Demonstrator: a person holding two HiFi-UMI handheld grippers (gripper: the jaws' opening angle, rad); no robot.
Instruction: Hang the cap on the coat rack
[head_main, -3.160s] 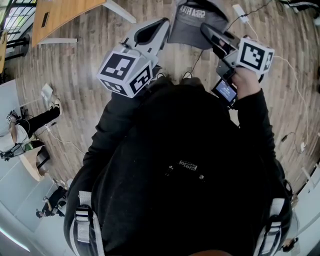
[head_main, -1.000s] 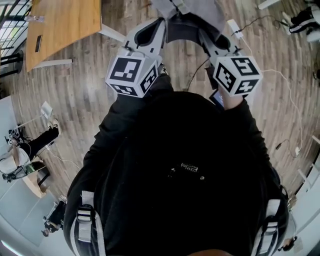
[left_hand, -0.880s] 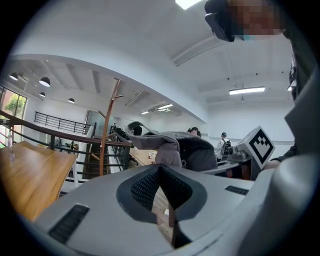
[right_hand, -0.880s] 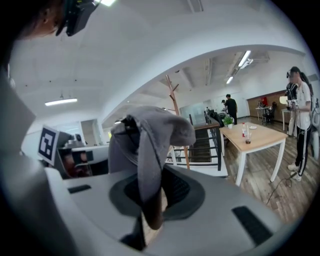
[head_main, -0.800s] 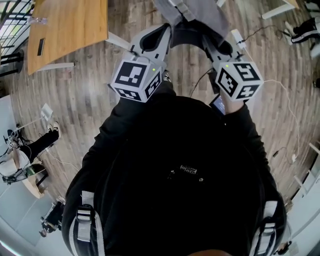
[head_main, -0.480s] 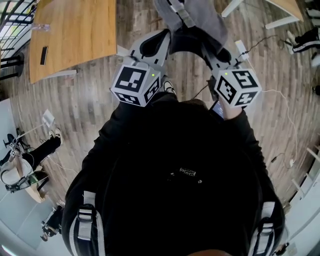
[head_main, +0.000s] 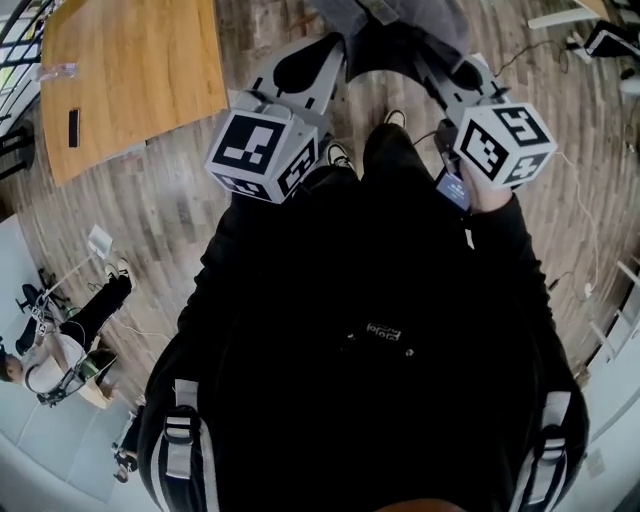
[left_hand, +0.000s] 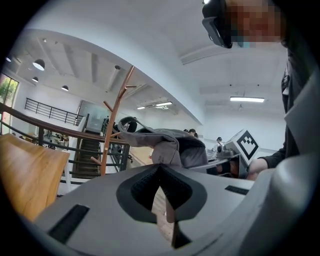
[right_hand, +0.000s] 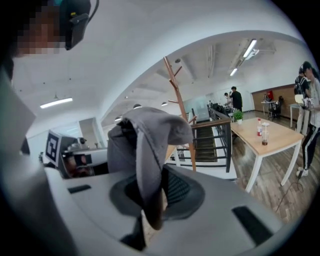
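Holding the grey cap (right_hand: 150, 135) from both sides, the two grippers keep it raised in the air in front of the person. The right gripper (right_hand: 152, 194) has its jaws nearly together, pinching a fold of the cap's fabric that hangs down between the pads, while the crown bulges above and toward the left gripper. The left gripper (left_hand: 162, 172) is likewise closed down to a thin slit, with the opposite edge of the cap caught at the top of that slit. From there the fabric spreads up and away toward the right gripper.

Seen from the head view, the cap sits at the very top of the frame, stretched between the two gripper tips and above the wooden floor (head_main: 150, 210). The person's black top (head_main: 370, 330) fills most of that view.

A slim brown coat rack (left_hand: 116, 120) with angled pegs stands upright beyond the cap, next to a dark railing (right_hand: 220, 130). The cap is not on any of its pegs. From the left gripper view the cap's far edge overlaps the lower pegs, but contact cannot be judged. A wooden tabletop (head_main: 130, 70) lies off to the person's left.
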